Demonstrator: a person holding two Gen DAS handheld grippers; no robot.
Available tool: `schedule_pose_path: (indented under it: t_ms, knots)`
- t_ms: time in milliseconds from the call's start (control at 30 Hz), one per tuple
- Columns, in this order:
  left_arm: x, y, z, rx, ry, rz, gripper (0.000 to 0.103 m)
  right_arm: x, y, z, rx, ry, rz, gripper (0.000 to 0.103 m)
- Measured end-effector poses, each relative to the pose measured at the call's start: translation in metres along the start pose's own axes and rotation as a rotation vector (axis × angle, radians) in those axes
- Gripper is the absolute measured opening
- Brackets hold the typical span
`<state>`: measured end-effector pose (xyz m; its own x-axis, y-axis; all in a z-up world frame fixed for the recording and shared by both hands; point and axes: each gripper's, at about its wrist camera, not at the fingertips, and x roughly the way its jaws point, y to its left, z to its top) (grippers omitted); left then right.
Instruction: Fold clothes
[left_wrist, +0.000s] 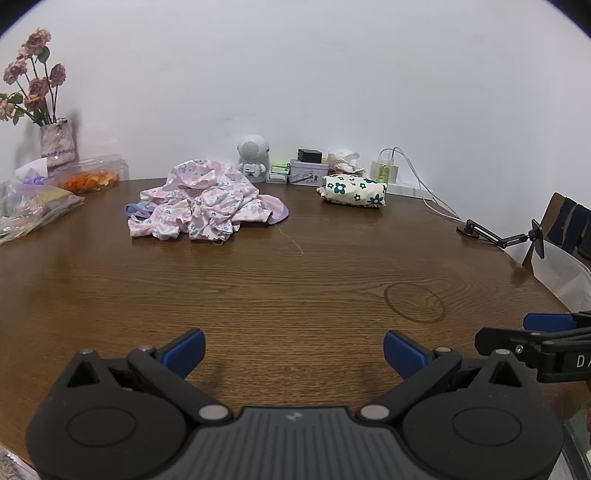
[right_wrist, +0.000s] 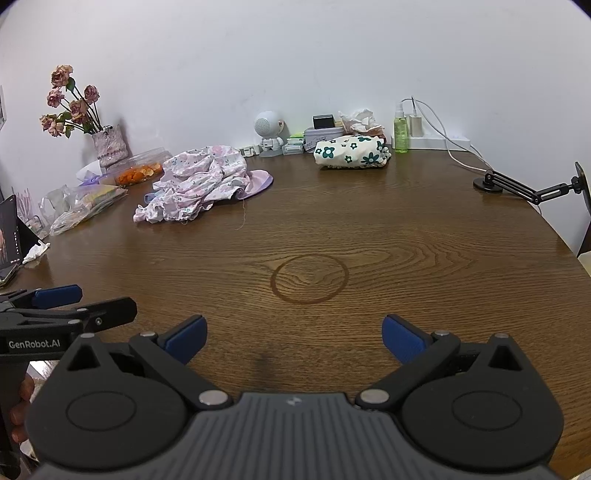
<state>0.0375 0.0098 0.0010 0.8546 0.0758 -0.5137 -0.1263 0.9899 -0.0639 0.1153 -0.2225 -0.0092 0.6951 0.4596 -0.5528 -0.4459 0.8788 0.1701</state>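
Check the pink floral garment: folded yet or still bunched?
Bunched, unfolded: the pink floral garment lies in a crumpled heap on the table, neither tool touching it.

Bare table (right_wrist: 369, 229) ahead; crumpled clothes (right_wrist: 199, 181) far left, folded bundle (right_wrist: 351, 152) by wall

Along the wall at the far edge of the wooden table (right_wrist: 406, 258) stand a vase of dried roses (right_wrist: 110, 146), a small white robot-shaped speaker (right_wrist: 269, 134) and a green spray bottle (right_wrist: 400, 131). A clear tub of orange peel (right_wrist: 140, 171) sits beside the vase. A black jointed phone stand (right_wrist: 517, 186) rests near the right edge, and a faint ring stain (right_wrist: 309, 278) marks the middle.
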Motion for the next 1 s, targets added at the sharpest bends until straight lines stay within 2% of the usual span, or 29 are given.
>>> schedule_pose_path:
  t_ms: [1000]
  knots:
    - [-0.0019, 0.0017, -0.0015, -0.007, 0.005, -0.004, 0.103, 0.001, -0.0021, -0.0008, 0.0, 0.002, 0.002, 0.103]
